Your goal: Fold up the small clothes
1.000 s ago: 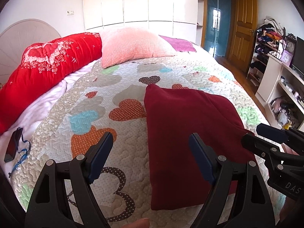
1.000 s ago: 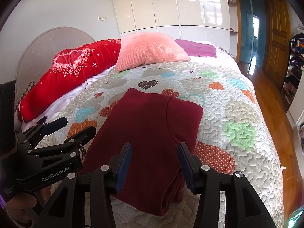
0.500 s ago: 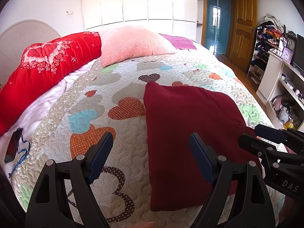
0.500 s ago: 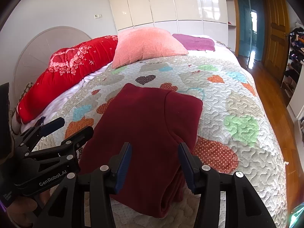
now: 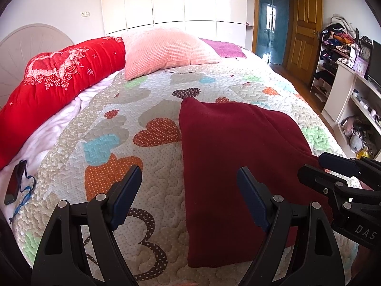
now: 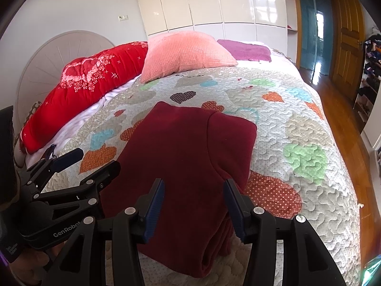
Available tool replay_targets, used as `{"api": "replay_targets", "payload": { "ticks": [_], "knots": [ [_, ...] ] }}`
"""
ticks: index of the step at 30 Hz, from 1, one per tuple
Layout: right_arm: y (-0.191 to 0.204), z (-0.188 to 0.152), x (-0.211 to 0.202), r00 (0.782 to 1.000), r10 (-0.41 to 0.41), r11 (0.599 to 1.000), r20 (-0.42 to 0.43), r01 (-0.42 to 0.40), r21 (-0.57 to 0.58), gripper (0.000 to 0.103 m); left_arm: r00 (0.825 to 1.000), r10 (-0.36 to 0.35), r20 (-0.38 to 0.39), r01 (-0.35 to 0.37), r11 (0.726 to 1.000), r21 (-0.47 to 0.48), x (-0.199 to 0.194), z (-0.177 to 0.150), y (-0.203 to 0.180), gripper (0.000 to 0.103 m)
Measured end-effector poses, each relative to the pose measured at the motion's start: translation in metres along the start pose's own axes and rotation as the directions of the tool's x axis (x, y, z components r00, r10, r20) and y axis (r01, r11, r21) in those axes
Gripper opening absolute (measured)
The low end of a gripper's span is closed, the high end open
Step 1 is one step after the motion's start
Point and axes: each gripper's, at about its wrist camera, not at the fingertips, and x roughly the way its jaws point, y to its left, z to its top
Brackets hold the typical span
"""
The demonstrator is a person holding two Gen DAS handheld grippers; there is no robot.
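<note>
A dark red garment (image 5: 238, 143) lies folded into a long rectangle on the heart-patterned quilt (image 5: 154, 95); in the right wrist view the garment (image 6: 185, 147) has a sleeve-like flap folded over on its right side. My left gripper (image 5: 188, 195) hovers open above the garment's near left edge, one finger over bare quilt and one over the cloth. My right gripper (image 6: 194, 197) stands open above the near end of the garment, with nothing pinched between its pads. Each gripper shows in the other's view: the right gripper (image 5: 333, 178) and the left gripper (image 6: 71, 166).
A pink pillow (image 5: 166, 50), a red bolster (image 5: 54, 83) and a purple cloth (image 6: 245, 50) lie at the head of the bed. A phone with a blue cord (image 5: 14, 186) rests on the white sheet at the left. White shelves (image 5: 352, 100) and wooden floor (image 6: 345, 100) are to the right.
</note>
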Motion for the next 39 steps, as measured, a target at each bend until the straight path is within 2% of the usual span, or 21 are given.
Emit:
{"api": "replay_targets", "payload": {
  "ticks": [39],
  "knots": [
    [-0.0003,-0.0026,-0.0005,1.000,0.005,1.000,-0.005,-0.005,0.015,0.052,1.000,-0.004,-0.007,0.004,1.000,0.004,0.0028,-0.0029,-0.0053,0.083]
  ]
}}
